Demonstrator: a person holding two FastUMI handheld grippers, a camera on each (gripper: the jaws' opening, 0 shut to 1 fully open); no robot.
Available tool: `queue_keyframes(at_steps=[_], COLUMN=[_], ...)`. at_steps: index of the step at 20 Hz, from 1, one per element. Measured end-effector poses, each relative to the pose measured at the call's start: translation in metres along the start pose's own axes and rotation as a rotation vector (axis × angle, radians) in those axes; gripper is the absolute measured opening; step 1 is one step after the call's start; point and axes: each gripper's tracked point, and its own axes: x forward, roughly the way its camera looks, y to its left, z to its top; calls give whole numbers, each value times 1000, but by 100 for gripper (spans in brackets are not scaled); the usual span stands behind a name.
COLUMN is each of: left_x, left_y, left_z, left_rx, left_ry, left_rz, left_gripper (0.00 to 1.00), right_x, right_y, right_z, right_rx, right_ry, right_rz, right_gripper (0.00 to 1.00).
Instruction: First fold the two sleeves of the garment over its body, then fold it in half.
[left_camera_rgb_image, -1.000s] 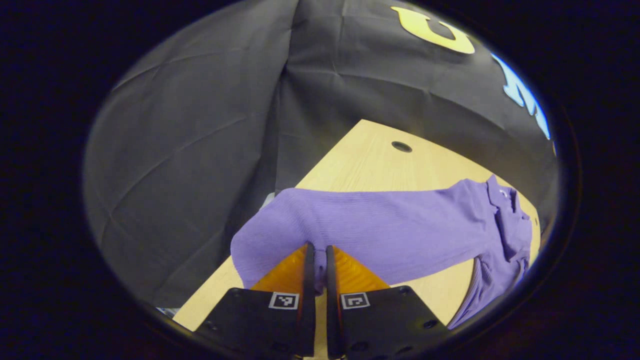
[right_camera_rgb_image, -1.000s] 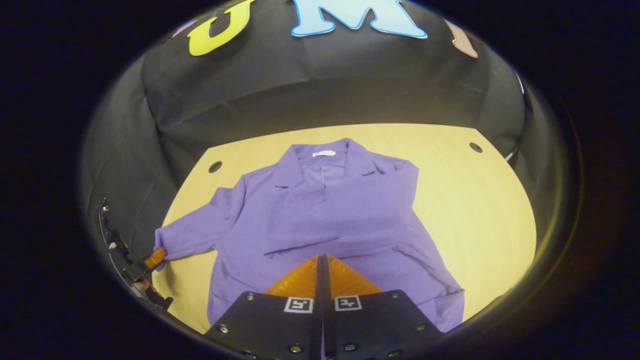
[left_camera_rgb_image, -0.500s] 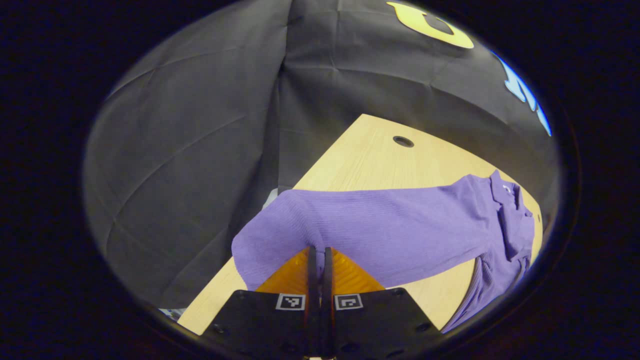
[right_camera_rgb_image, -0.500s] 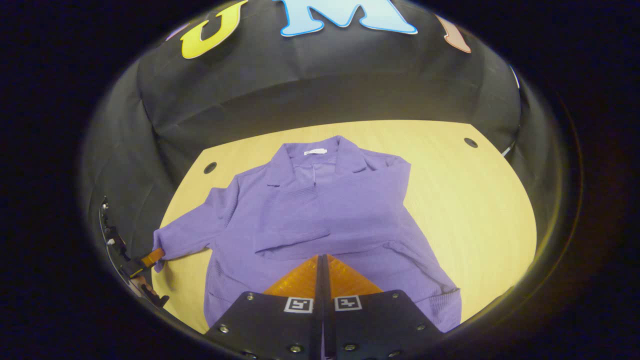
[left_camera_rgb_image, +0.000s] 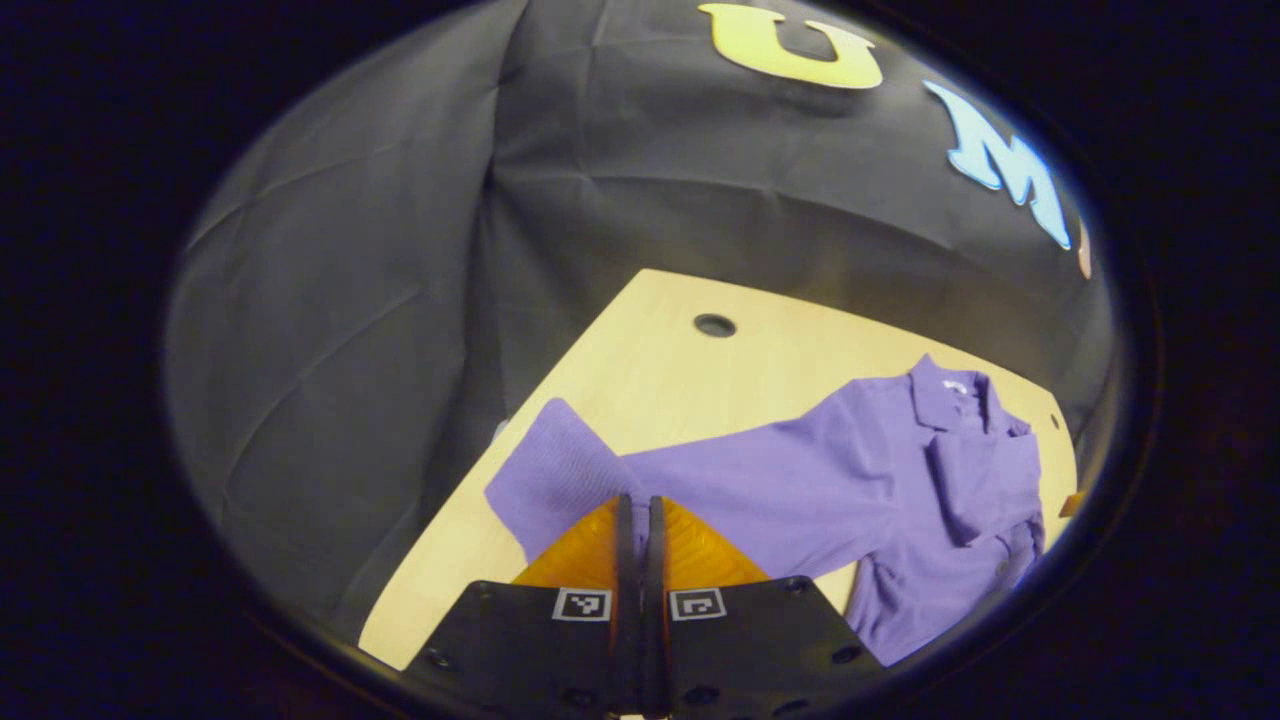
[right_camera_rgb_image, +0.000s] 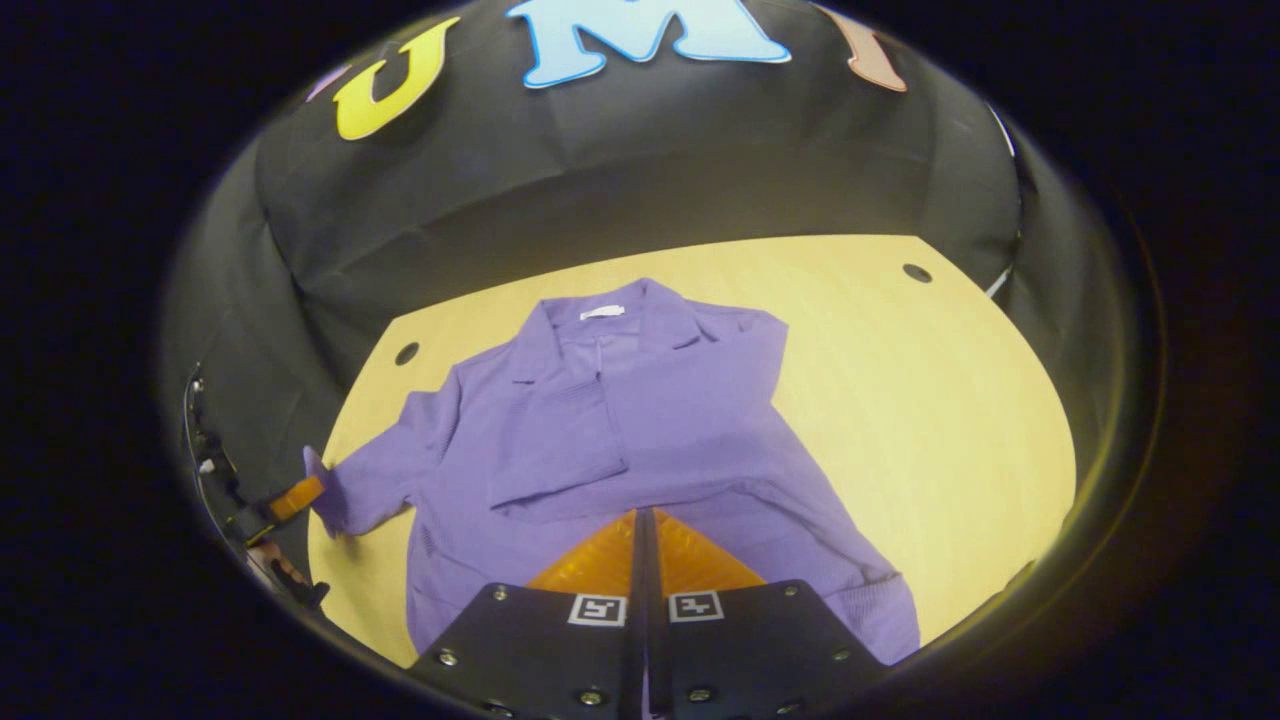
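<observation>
My left hand-held gripper (left_camera_rgb_image: 636, 505) is pinched on the sleeve (left_camera_rgb_image: 600, 478) cuff, whose end flares just ahead of its tips. Beyond and to the right, the shirt (right_camera_rgb_image: 620, 420) lies flat on the table (right_camera_rgb_image: 900, 400), its other sleeve folded across its body. My right hand-held gripper (right_camera_rgb_image: 640, 520) hangs over the hem, fingers together on nothing I can see. Black cloth (left_camera_rgb_image: 350, 300) walls the booth.

One purple garment (right_camera_rgb_image: 640, 430) is lying on one wooden surface (right_camera_rgb_image: 930, 400), showing two sleeves: one (right_camera_rgb_image: 560, 440) folded across its body, one (right_camera_rgb_image: 375, 480) stretching left. Two round holes are sitting at the surface's far corners, left (right_camera_rgb_image: 407, 353) and right (right_camera_rgb_image: 916, 272). Two hand-held grippers are showing: right (right_camera_rgb_image: 641, 515), left (right_camera_rgb_image: 296, 494).
</observation>
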Motion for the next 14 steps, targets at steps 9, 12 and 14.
queue_keyframes(at_steps=[9, 12, 14], left_x=[14, 16, 16], left_y=[-154, -199, -224], left_z=[27, 25, 23], left_rx=[143, 178, 191], left_ry=[-32, -33, -29], left_rz=[-191, -237, -260], left_gripper=[7, 7, 7], right_x=[-15, -20, -26], right_y=[-42, -58, -70], right_z=[-5, -6, -8], right_rx=[125, 170, 197], right_ry=[-31, -38, -44], right_rz=[-91, -129, -152], right_gripper=[1, 1, 1])
